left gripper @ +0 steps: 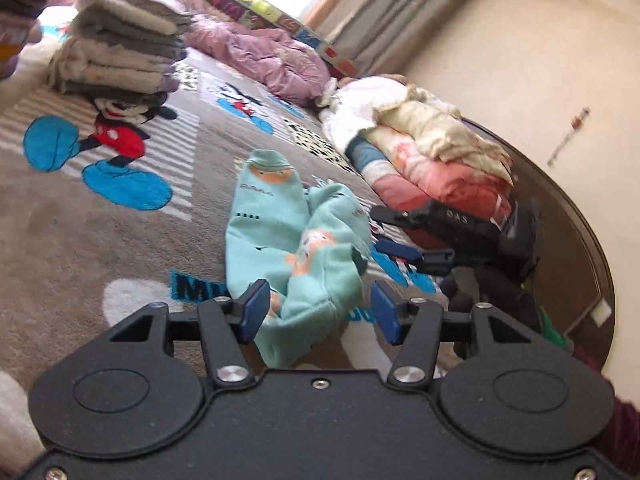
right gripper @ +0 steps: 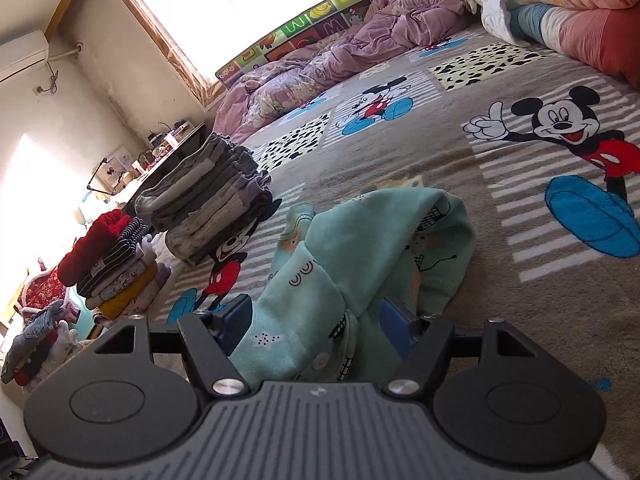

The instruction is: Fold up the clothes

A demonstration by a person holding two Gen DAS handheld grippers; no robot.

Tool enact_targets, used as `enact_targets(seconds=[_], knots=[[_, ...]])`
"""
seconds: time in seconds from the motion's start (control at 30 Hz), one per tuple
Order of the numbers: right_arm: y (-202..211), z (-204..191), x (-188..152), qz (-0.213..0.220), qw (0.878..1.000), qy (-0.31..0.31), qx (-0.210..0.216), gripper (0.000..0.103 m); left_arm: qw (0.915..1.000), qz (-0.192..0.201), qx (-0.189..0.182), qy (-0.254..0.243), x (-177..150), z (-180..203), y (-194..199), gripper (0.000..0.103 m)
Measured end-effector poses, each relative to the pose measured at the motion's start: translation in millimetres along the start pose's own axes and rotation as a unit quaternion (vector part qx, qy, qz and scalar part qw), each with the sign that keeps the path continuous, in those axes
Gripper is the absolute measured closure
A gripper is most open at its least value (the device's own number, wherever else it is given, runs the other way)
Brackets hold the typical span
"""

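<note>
While the mint garment (left gripper: 296, 240) lies crumpled on the bed (left gripper: 120, 240), its length running away from both, the left gripper (left gripper: 316, 308) straddles one end released, and the right gripper (right gripper: 316, 328) brackets the other, unclenched.

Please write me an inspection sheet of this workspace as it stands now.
Surface: blanket with cartoon mice, spread over a bed.
Job's things: mint garment crumpled on the blanket, lying between the fingers of both tools; grey stack folded; mixed stack folded beyond it.
Clutter: purple quilt bunched by the window; rolled bedding at the bed's end.
Grippers: left tool open, pads clear of the cloth; right tool has cloth between its fingers, grip cannot be told.
Cables: cord below the wall unit.
Surroundings: bright window, curtain, crowded desk.
</note>
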State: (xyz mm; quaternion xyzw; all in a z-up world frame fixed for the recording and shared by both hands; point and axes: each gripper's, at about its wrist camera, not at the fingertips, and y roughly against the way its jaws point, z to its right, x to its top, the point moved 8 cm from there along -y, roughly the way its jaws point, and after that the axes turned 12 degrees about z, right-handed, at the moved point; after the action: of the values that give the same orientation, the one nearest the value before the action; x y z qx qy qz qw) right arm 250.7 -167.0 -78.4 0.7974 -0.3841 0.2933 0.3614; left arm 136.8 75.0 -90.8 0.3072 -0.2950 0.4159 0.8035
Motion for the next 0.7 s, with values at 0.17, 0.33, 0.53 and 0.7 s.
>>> enact_targets(seconds=[0.17, 0.33, 0.53, 0.7], knots=[[-33, -3, -4, -0.017, 1.000, -0.013, -0.011, 0.035, 0.9941, -0.015, 0.045, 0.098, -9, -27, -30, 0.048], [-47, -7, -15, -0.023, 1.000, -0.006, -0.011, 0.069, 0.9876, -0.045, 0.061, 0.138, -42, -37, -45, 0.049], [-17, -12, -14, 0.010, 1.000, -0.012, 0.009, 0.085, 0.9891, -0.060, 0.073, 0.113, -60, -30, -45, 0.070], [31, 0, -6, 0.049, 0.998, -0.044, 0.015, 0.087, 0.9937, -0.046, 0.060, 0.083, -58, -15, -35, 0.075]])
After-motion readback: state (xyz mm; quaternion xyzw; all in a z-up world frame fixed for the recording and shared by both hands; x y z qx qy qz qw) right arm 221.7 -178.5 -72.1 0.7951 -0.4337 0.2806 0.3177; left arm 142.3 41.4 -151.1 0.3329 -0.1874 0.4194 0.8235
